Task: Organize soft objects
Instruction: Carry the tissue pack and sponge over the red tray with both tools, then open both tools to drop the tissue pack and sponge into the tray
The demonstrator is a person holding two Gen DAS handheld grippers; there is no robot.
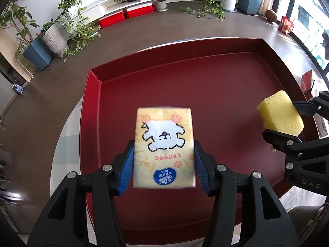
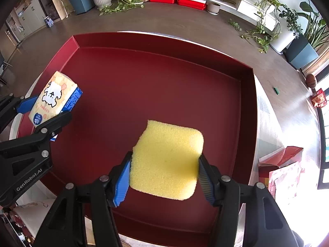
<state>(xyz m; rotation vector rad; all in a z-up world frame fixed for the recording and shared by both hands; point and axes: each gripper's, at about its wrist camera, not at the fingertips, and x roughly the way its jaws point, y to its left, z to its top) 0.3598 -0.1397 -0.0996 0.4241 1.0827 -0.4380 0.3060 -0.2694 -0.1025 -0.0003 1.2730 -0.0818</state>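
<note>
My left gripper is shut on a yellow tissue pack with a white cartoon dog, held above the dark red tray. The pack also shows at the left of the right wrist view. My right gripper is shut on a yellow sponge, held above the tray. The sponge also shows at the right of the left wrist view, gripped by the right gripper. The left gripper holds its pack over the tray's left side.
The tray sits on a round white table. Red boxes and papers lie at the table's right edge. Potted plants, red bins and a white low shelf stand on the floor beyond.
</note>
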